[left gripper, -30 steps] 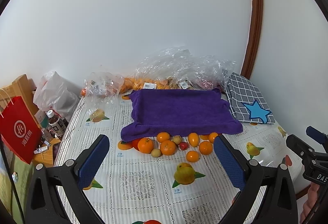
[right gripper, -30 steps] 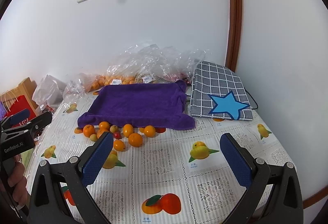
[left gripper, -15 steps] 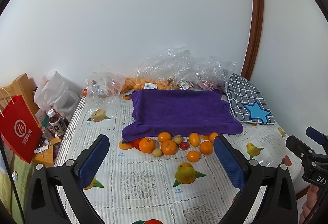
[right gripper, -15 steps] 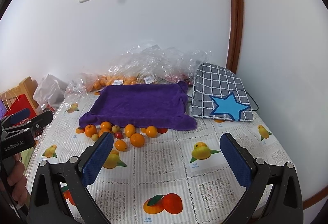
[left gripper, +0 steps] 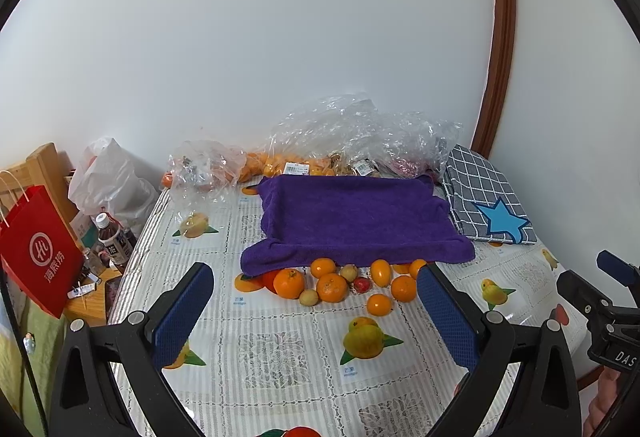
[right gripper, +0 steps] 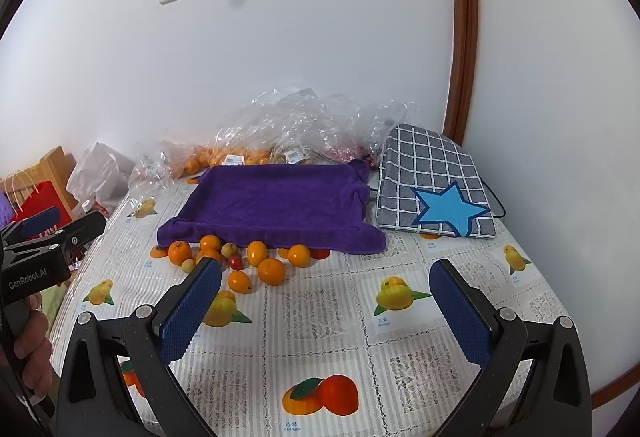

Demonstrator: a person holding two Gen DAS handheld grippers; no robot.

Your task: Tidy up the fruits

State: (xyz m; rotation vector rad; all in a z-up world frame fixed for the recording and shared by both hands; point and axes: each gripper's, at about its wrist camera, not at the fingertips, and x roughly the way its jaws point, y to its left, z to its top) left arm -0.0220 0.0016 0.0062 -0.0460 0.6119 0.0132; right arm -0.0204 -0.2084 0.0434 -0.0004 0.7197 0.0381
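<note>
Several fruits loose before purple cloth

Oranges [left gripper: 332, 287] and smaller fruits lie on the patterned tablecloth [left gripper: 260, 353] at the purple towel's [left gripper: 352, 221] six o'clock edge. Clear plastic bags [left gripper: 360, 133] at twelve o'clock hold more oranges. Left gripper [left gripper: 316, 313] and right gripper [right gripper: 326, 307] hover spread, empty.

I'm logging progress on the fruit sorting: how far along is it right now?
Nothing looks sorted yet. The loose fruits lie in a mixed cluster on the tablecloth by the near edge of the purple towel, whose top is bare. Nothing is in hand: the left gripper and right gripper are open above the table. All the picking and grouping is left.
</note>
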